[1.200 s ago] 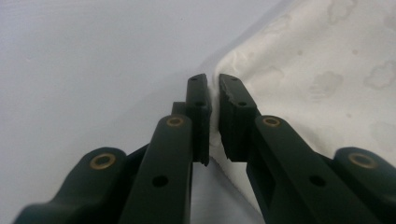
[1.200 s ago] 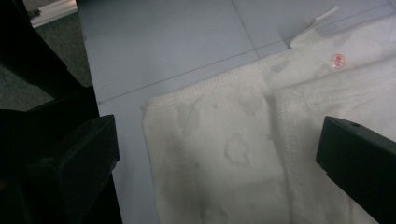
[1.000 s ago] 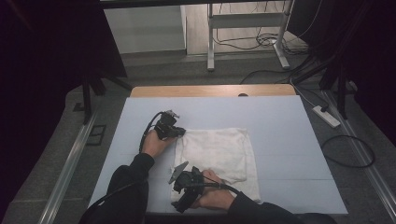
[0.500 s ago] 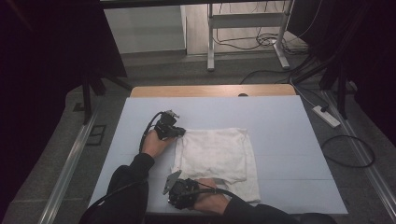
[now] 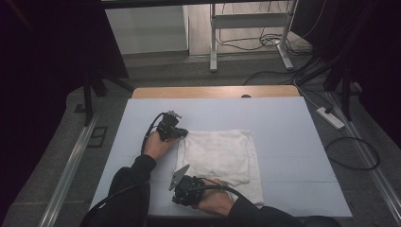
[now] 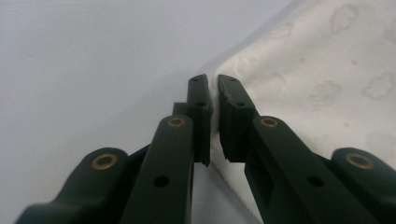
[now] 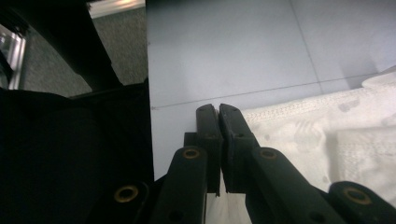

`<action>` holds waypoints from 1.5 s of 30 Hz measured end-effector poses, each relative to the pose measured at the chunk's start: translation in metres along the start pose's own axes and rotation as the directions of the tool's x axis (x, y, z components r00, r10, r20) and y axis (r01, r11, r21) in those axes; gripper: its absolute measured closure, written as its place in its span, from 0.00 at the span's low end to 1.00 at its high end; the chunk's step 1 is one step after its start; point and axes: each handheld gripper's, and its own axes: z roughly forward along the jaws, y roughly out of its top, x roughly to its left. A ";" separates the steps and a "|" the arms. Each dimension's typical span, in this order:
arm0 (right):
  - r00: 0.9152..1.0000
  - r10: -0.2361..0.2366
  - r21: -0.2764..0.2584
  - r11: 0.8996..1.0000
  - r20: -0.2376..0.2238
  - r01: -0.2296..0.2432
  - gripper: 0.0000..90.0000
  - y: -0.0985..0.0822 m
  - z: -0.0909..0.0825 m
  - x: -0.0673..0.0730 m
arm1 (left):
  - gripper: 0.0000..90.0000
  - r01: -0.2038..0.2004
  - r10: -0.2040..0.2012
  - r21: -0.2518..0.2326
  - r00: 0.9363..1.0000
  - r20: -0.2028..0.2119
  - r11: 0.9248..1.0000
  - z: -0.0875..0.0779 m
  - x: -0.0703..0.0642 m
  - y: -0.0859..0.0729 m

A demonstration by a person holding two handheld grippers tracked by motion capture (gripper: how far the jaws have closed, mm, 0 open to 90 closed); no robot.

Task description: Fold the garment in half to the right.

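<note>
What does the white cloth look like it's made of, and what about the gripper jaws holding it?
The white cloth looks like soft woven cotton, matte, with a stitched hem and faint printed cloud shapes. The jaws of the left gripper and right gripper look like matte black plastic with brass-coloured rivets.

The table lies bare along its far edge, down its right edge and at its far left corner: open passage there. The cloth covers the middle toward the near edge; a sleeve crosses the near left corner.
</note>
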 end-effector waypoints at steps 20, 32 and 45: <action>1.000 0.011 -0.087 0.996 -0.009 -0.012 0.96 -0.011 -0.043 -0.007 | 0.95 -0.026 0.026 -0.044 1.000 -0.013 0.999 -0.015 -0.009 0.013; 0.998 0.057 -0.120 0.991 0.002 -0.056 0.96 -0.023 -0.067 -0.011 | 0.95 -0.063 0.061 -0.085 0.998 -0.025 0.994 -0.019 -0.019 0.024; 0.994 0.105 -0.130 0.986 0.025 -0.101 0.96 -0.045 -0.095 -0.018 | 0.95 -0.114 0.112 -0.116 0.993 -0.022 0.987 -0.007 -0.039 0.045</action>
